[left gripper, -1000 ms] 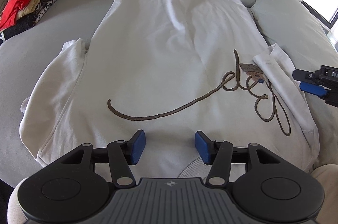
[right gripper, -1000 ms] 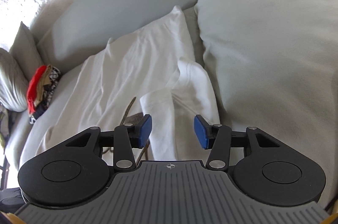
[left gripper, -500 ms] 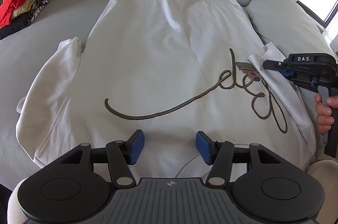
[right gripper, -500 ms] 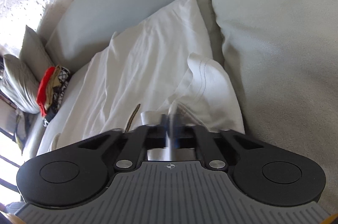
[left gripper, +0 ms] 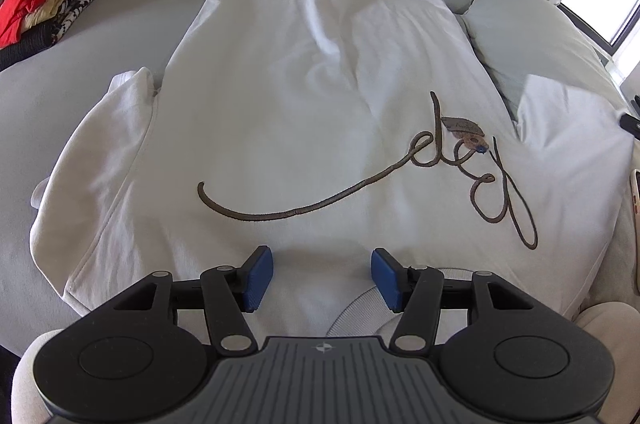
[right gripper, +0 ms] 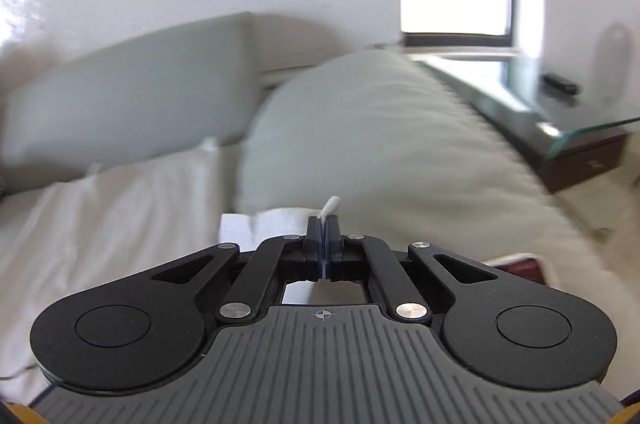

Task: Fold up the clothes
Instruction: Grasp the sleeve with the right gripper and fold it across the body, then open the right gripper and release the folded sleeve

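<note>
A: While the left claw (left gripper: pixel 322 274) hangs with its fingers apart, where's the shirt (left gripper: pixel 304 128)?
B: Flat on the couch (left gripper: pixel 80 72) just ahead of it. The right claw (right gripper: pixel 323 224) is clamped on the sleeve (right gripper: pixel 276 220).

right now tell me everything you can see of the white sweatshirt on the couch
The white sweatshirt lies spread flat, front up, on the grey couch, its hem toward the backrest and its ribbed neckline just under the open left tongs. It looks like soft, thick cotton, lightly wrinkled. A brown cursive script runs across the chest, with a small tag beside it. One sleeve lies folded alongside the body. The other sleeve's edge is pinched in the shut right tongs.
</note>
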